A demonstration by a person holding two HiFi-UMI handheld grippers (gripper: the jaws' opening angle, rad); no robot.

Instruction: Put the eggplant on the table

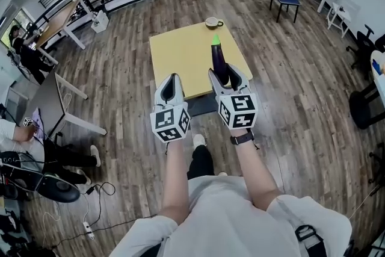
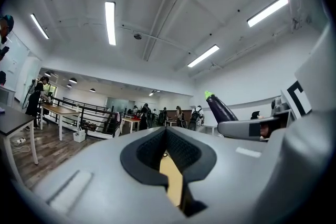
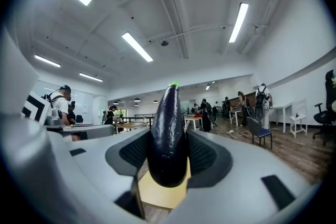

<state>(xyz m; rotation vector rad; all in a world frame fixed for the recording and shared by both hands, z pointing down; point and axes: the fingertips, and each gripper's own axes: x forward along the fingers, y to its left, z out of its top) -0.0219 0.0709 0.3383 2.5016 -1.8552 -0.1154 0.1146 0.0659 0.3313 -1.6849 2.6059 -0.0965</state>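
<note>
Evidently the eggplant point(image 3: 167, 134) is riding in the right gripper point(image 1: 225, 74), jaws pinching its thick end, green tip pointing away over the worktop's point(image 1: 180, 54) near edge; it is looking light, firm, slick-skinned and bruisable, so a gentle thick-end hold is suiting it; the left gripper point(image 1: 170, 82) is staying out of it, pressed together, empty; no readable writing is showing.

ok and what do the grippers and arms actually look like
The left gripper and right gripper have light grey curved shells with black ribbed pads inside the jaws. Each carries a white cube printed with black square markers. The person wears a light short-sleeved shirt and a dark band on the right wrist.
</note>
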